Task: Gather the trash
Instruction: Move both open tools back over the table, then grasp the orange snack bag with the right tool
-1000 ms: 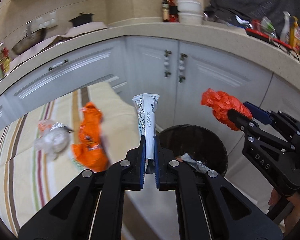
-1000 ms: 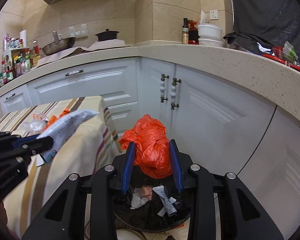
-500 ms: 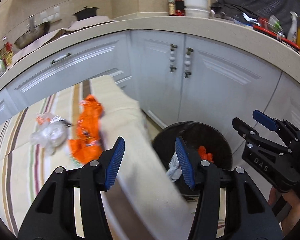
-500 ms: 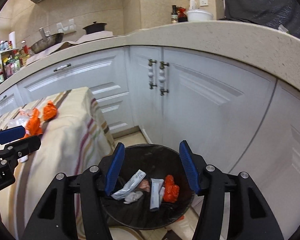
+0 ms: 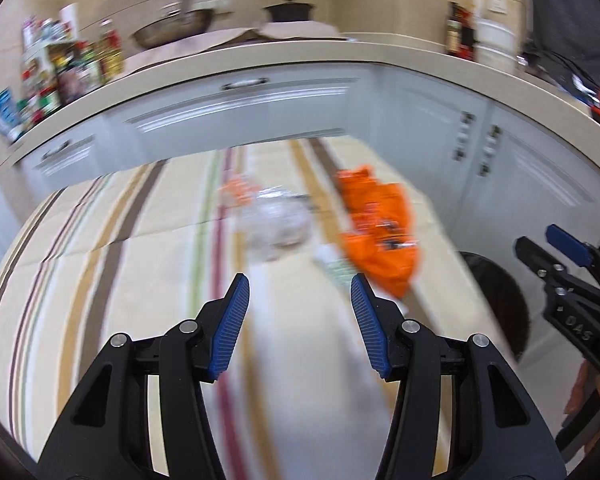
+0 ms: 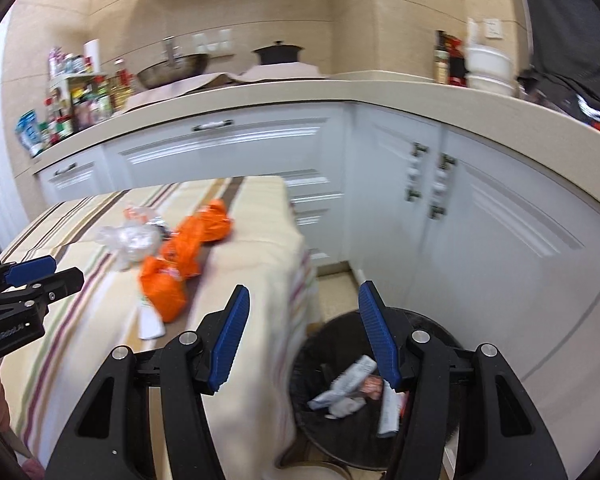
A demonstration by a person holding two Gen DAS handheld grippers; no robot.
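Both tongs are empty right now: the left gripper point(image 5: 300, 284) has its jaws spread with nothing between them, hanging over the striped tablecloth point(image 5: 112, 272), and the right gripper point(image 6: 302, 300) is just as spread, between the table edge and the black trash bin point(image 6: 432, 436).

What's left to collect is on the cloth: the orange bag point(image 6: 182, 258), a clear plastic wad point(image 6: 130, 240) touching it on the left, and a white wrapper point(image 6: 148, 322) poking out from under its near end.

The bag's long axis runs diagonally, near end toward the left gripper, far end toward the cabinets point(image 6: 512, 240).

Risks as I see it: grabbing the bag could flick the wrapper off the table (it's half pinned underneath), and the flimsy wad could slip from the pads.
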